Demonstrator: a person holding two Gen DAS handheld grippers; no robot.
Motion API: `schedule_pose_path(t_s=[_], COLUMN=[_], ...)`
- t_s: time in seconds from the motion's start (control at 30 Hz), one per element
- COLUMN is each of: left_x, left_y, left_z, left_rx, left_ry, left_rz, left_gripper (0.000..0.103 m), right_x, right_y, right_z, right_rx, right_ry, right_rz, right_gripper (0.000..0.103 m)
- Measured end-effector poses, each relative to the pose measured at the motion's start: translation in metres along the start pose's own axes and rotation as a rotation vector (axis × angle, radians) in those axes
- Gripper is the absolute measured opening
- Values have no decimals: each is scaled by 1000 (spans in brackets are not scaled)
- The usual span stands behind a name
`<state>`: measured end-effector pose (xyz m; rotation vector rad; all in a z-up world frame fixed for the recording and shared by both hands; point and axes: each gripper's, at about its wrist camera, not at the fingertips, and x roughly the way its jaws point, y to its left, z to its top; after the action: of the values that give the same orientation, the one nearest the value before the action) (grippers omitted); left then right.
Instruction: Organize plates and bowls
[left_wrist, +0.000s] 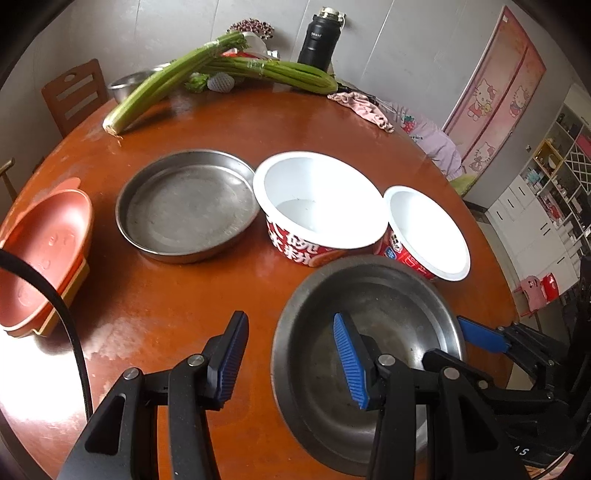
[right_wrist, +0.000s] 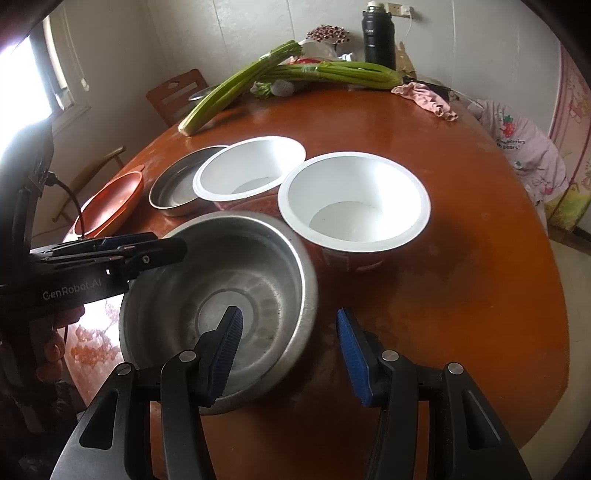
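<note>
A steel bowl (left_wrist: 369, 325) (right_wrist: 221, 280) sits near the table's front edge. My left gripper (left_wrist: 291, 356) is open and straddles the bowl's left rim, one finger inside and one over the table. My right gripper (right_wrist: 290, 349) is open astride the right rim, with its left finger inside; its pads stand clear of the wall. Behind the bowl stand two white paper bowls with red sides (left_wrist: 317, 199) (left_wrist: 424, 229) (right_wrist: 251, 166) (right_wrist: 354, 195). A flat steel pan (left_wrist: 184, 206) (right_wrist: 177, 188) lies to their left. Stacked orange plates (left_wrist: 40, 251) (right_wrist: 110, 199) lie at the far left.
On the round brown table (left_wrist: 177, 302) (right_wrist: 461, 295), celery bunches (left_wrist: 162, 88) (right_wrist: 229, 92), a pink cloth (left_wrist: 365, 107) (right_wrist: 428, 98) and a black flask (left_wrist: 317, 40) (right_wrist: 378, 37) lie at the back. A wooden chair (left_wrist: 74, 96) stands behind on the left.
</note>
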<state>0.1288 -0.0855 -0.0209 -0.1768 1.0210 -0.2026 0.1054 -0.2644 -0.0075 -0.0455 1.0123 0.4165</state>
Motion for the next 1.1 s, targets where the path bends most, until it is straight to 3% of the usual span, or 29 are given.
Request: schedule_pose_path(t_s=[0.3, 1.1], left_x=[12, -18], left_y=[-9, -27], left_z=[-5, -25], left_rx=[2, 35], left_ry=[30, 13], left_rz=[-39, -9], left_gripper=[46, 43], right_x=[5, -23], right_y=[11, 22], right_z=[-1, -13], right_rx=[-32, -64], right_ry=[3, -33], right_rz=[27, 25], right_gripper=[55, 55])
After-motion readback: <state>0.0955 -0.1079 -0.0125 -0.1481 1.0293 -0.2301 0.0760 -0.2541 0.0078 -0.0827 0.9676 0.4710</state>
